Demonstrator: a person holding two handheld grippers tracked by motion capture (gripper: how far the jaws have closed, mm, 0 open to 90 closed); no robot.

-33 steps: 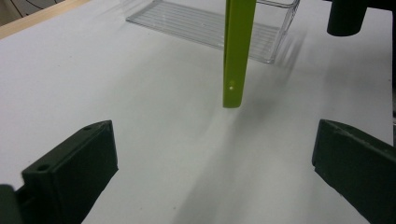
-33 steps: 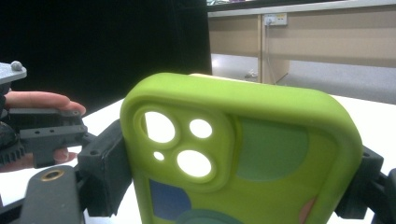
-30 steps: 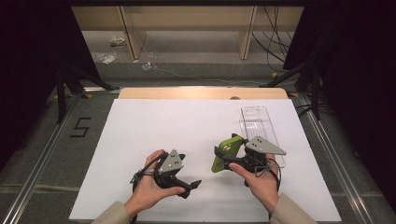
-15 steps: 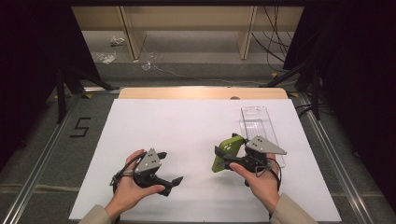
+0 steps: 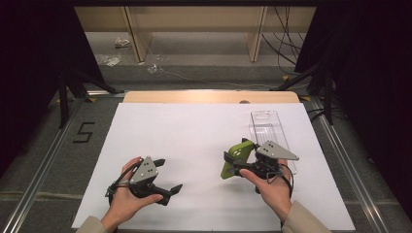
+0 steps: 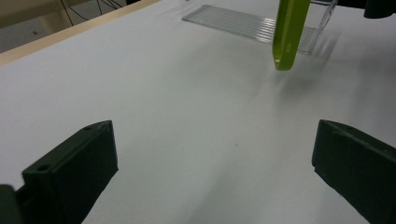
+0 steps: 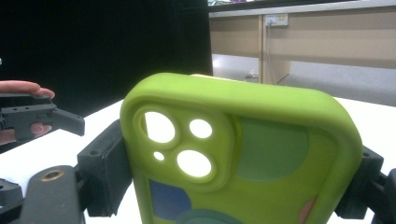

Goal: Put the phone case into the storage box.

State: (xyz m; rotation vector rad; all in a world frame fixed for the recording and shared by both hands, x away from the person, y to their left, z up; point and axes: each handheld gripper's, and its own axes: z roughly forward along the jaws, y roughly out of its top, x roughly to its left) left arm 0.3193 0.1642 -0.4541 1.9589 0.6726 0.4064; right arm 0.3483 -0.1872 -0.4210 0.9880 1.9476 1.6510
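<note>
On the right side of the white table [image 5: 194, 131], the right gripper [image 5: 232, 164] is holding a green phone case [image 5: 237, 158] upright, lifted a little off the sheet. Its 2 jaws are standing fairly wide and pressing on the 2 long edges of the case, as the right gripper view is showing, where the case [image 7: 243, 154] is facing the camera with its camera cutouts at upper left and a black jaw on each side. Just behind the case, a clear plastic tray [image 5: 268, 130] is lying flat on the table, running away toward the far edge; whether the two are touching I cannot tell.

Toward the near left corner, the left gripper [image 5: 167, 177] is resting in the person's left hand [image 5: 127, 200], pointing across the table toward the right one. Its jaws are gaping wide with nothing between them but bare white sheet; in the left gripper view the green case [image 6: 289, 32] is hanging edge-on above the sheet, well apart from those jaws, with the ribbed clear tray [image 6: 247, 25] behind it.
</note>
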